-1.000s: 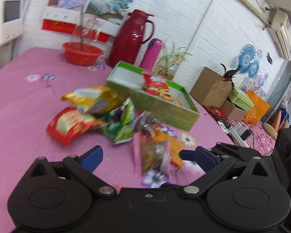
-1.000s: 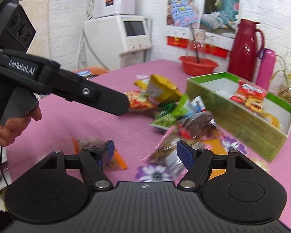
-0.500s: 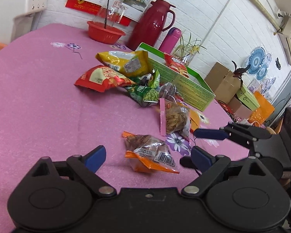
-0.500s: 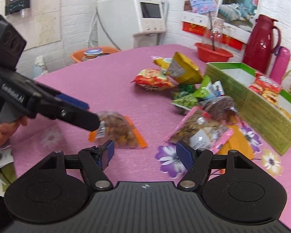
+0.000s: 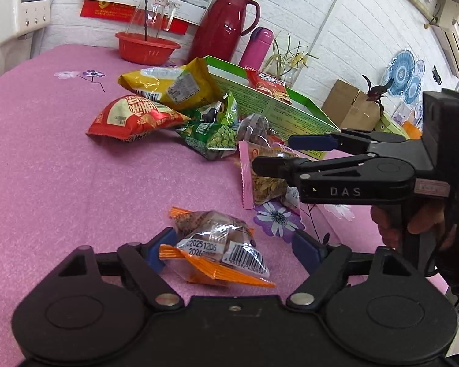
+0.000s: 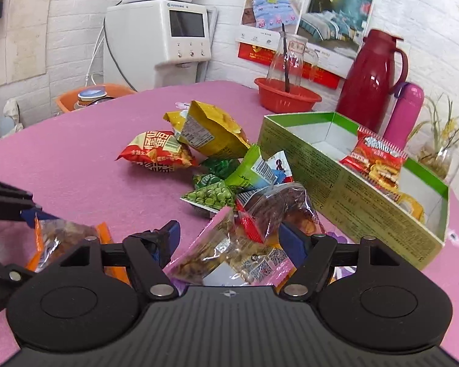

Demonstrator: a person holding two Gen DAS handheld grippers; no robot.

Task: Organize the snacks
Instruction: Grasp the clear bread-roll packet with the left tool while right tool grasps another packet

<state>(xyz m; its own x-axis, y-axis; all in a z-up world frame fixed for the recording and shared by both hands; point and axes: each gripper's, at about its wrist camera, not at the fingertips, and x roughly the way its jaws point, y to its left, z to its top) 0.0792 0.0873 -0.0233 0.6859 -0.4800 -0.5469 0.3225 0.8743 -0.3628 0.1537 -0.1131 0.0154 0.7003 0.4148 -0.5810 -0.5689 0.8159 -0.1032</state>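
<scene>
My left gripper is open, its fingers either side of an orange-edged clear nut packet lying on the pink tablecloth. My right gripper is open over a pink-edged snack packet; it also shows in the left wrist view. A green box holds a red snack pack. Beside it lie a yellow bag, a red bag, green pea packs and a clear bag of brown snacks.
A red thermos, a pink bottle, a red basin and a small plant stand along the table's back. A white appliance stands behind the table. Cardboard boxes stand beyond the right edge.
My left gripper has come down closer, so the orange-edged packet now lies between its fingers. My right gripper has moved forward over the pink-edged packet, towards the pile.
</scene>
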